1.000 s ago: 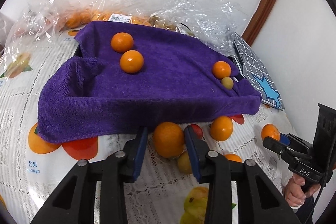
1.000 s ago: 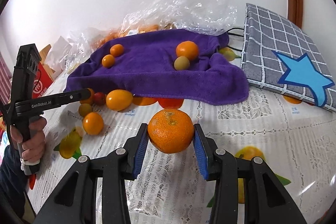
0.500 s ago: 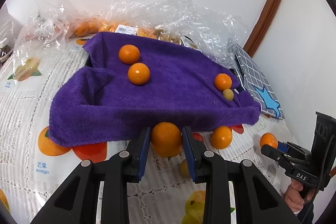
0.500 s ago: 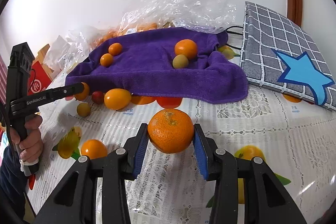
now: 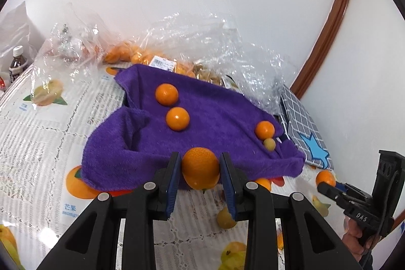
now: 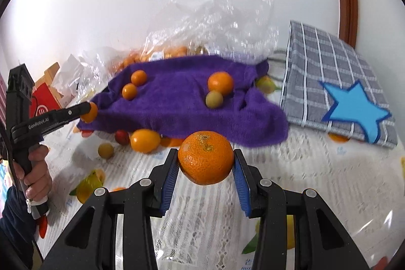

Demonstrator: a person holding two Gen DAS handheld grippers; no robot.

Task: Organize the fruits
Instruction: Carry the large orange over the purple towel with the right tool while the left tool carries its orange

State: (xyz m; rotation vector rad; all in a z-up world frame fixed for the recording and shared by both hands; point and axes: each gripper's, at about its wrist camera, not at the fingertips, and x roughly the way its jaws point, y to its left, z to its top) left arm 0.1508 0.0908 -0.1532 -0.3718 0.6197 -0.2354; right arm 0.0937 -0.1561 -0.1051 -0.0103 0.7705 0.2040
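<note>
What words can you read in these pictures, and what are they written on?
"GenRobot.AI": on the left hand-held gripper.
"DAS": on the right hand-held gripper.
"芒果" over "mango": printed on the tablecloth.
Barcode label on the plastic bag: too small to read.
Red box logo and bottle label: unreadable.

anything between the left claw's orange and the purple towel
Nothing visible. The left claw holds its orange at the near edge of the towel, and the cloth just ahead is bare; the four fruits already on it lie farther back and to the right.
</note>
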